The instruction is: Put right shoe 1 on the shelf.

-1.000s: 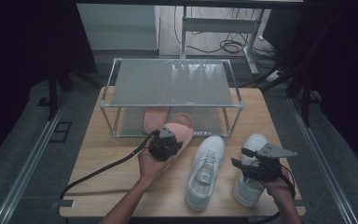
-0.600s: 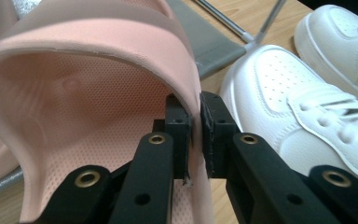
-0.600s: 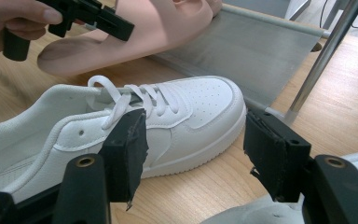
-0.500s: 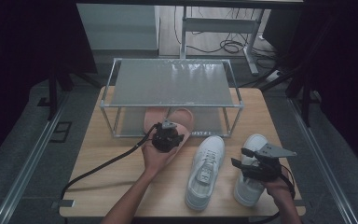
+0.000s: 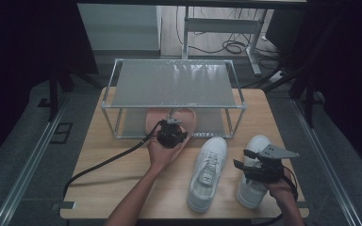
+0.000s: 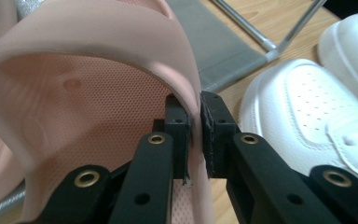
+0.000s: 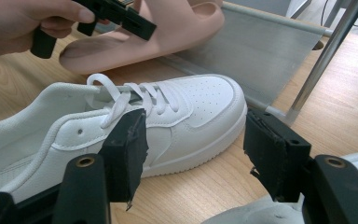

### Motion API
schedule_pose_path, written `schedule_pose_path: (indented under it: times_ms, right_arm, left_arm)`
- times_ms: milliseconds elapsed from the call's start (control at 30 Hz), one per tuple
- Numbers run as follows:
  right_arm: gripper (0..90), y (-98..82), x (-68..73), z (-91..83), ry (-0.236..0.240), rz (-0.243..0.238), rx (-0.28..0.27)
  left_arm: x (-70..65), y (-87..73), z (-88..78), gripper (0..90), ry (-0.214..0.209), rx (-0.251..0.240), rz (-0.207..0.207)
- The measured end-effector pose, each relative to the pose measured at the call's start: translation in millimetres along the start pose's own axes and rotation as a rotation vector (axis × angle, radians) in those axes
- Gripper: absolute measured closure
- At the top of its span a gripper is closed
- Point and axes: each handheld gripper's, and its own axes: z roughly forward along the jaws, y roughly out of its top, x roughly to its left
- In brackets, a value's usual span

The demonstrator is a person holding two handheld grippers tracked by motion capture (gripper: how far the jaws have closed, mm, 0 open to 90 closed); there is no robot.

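The left tool (image 5: 171,123), clamped on the strap of a pink slipper (image 6: 98,79), has carried it forward across the surface (image 5: 122,169) to the rack's lower shelf (image 5: 132,122), where the slipper's toe now seems to lie under the frame.

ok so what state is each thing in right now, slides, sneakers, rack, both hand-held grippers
left hand-held gripper: shut on the strap of one pink slide
held slide: at the rack's lower shelf, strap pinched
other slide: lying on the lower shelf
near sneaker: upright on the table, laced, untouched
far sneaker: upright, under the right hand-held gripper
right hand-held gripper: open, empty
rack: top shelf bare
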Motion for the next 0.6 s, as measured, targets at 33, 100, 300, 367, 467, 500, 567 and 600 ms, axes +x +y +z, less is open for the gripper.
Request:
schedule_pose_path:
  times_ms: [33, 100, 300, 367, 467, 500, 567, 600]
  right_arm:
    - [39.8, -0.1, 0.0, 0.0, 0.0, 0.0, 0.0]
    - [39.8, -0.2, -0.1, -0.1, 0.001, 0.001, 0.0]
    - [39.8, -0.9, -0.9, 0.5, 0.0, 0.004, -0.002]
    - [39.8, -1.0, -1.0, 0.7, -0.001, 0.005, -0.001]
    - [39.8, -1.0, -0.8, 0.7, -0.001, 0.004, -0.003]
    - [39.8, -0.9, -0.6, 0.7, -0.002, 0.004, -0.002]
    - [39.8, -0.8, -0.4, 0.5, -0.001, 0.003, 0.001]
    - [39.8, -0.9, -0.3, 0.6, 0.0, 0.002, 0.001]
  left_arm:
    - [-1.3, 1.7, 2.4, 82.6, 0.003, 0.001, 0.005]
    - [0.5, 3.5, 6.2, 82.6, -0.01, -0.002, -0.019]
    - [7.7, 3.7, 18.8, 82.2, 0.032, -0.004, -0.037]
    - [9.2, 4.9, 20.3, 81.8, 0.042, -0.017, -0.049]
    - [11.9, 7.9, 24.7, 80.3, 0.047, -0.033, -0.075]
    - [12.0, 8.6, 25.9, 79.8, 0.046, -0.034, -0.089]
    - [14.2, 10.3, 27.9, 79.5, 0.056, -0.028, -0.083]
    - [15.2, 10.9, 29.1, 79.1, 0.058, -0.027, -0.083]
